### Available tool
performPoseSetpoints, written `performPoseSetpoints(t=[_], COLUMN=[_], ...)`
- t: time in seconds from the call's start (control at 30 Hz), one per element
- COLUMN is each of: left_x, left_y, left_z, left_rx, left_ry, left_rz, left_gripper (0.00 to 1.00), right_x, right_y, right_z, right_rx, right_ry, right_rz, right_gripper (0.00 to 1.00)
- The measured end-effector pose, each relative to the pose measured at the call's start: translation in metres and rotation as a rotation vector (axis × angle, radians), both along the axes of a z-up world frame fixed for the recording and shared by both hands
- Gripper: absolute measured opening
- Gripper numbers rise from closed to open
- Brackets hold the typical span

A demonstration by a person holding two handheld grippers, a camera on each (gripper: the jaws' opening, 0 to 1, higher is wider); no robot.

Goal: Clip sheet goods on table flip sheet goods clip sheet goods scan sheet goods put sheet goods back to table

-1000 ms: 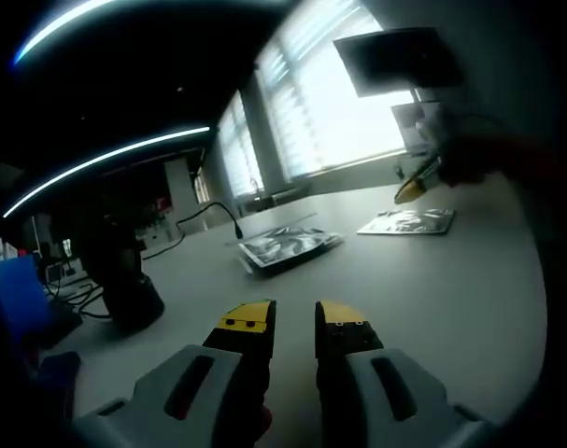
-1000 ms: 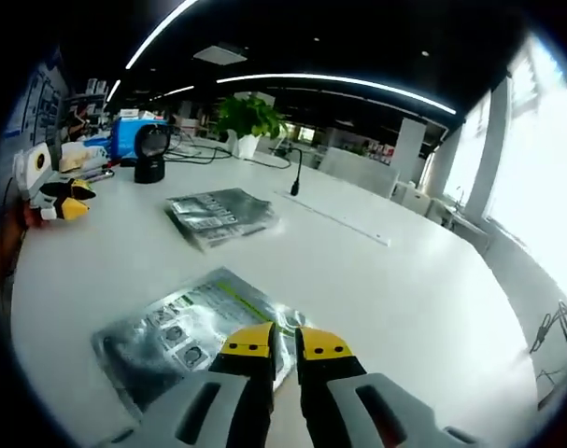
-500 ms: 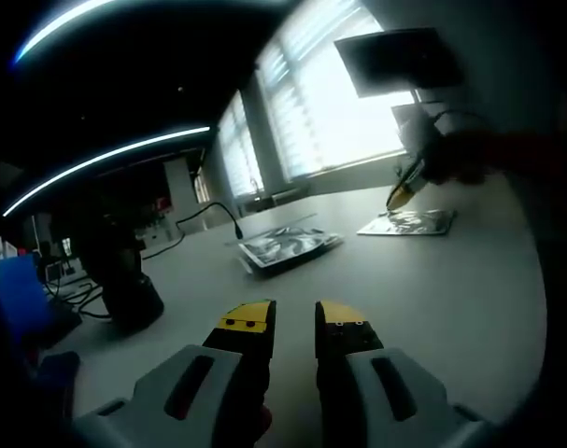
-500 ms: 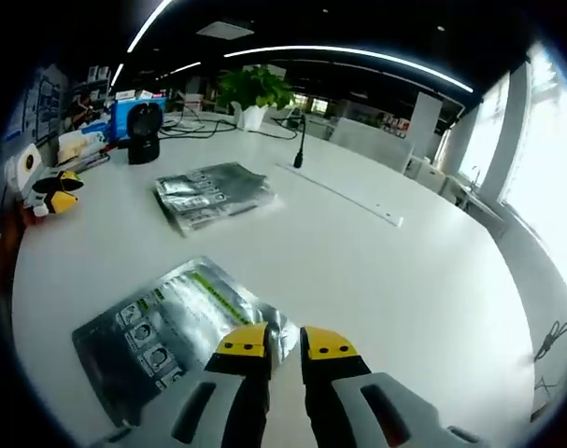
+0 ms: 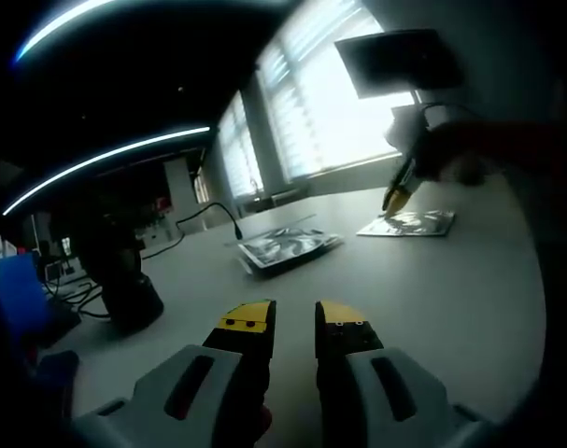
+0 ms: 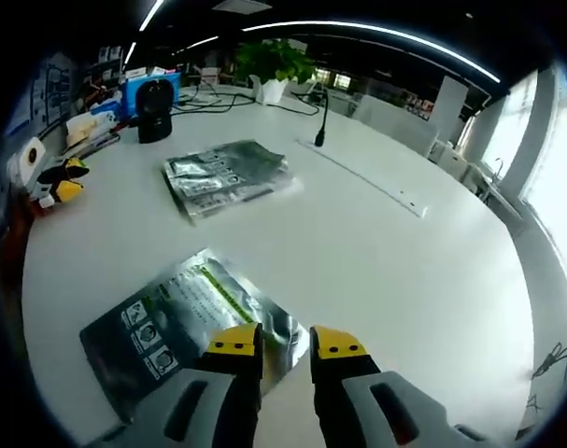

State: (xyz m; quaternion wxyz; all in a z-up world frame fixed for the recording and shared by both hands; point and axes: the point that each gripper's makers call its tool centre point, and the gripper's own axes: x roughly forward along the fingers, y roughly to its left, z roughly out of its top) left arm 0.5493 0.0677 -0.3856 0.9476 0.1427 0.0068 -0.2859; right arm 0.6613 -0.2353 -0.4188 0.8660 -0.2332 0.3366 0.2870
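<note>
The foil packet lies flat on the white surface, directly under the right tool, whose jaws are held apart over its near corner; its long axis runs away to the lower left. The left tool, jaws apart and empty, is held well away, so the right is plainly nearer. A stack of packets lies farther off. Whether a jaw touches the foil cannot be told
</note>
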Motion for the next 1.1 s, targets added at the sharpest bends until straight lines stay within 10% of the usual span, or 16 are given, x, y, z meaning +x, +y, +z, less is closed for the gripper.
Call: performPoseSetpoints(t=[0.67, 1.1], left_x=[0.000, 0.000], left_y=[0.000, 0.000], left_z=[0.000, 0.000], left_rx=[0.002, 0.001], left_ry=[-0.001, -0.002], left_rz=[0.001, 0.000], left_gripper=[0.09, 0.09], right_x=[-0.002, -0.015], right_y=[-0.004, 0.010], right_z=[-0.008, -0.009], right_rx=[0.128, 0.104], right_ry=[0.120, 0.111], right_rz=[-0.047, 0.007], right_gripper=[0.23, 0.04])
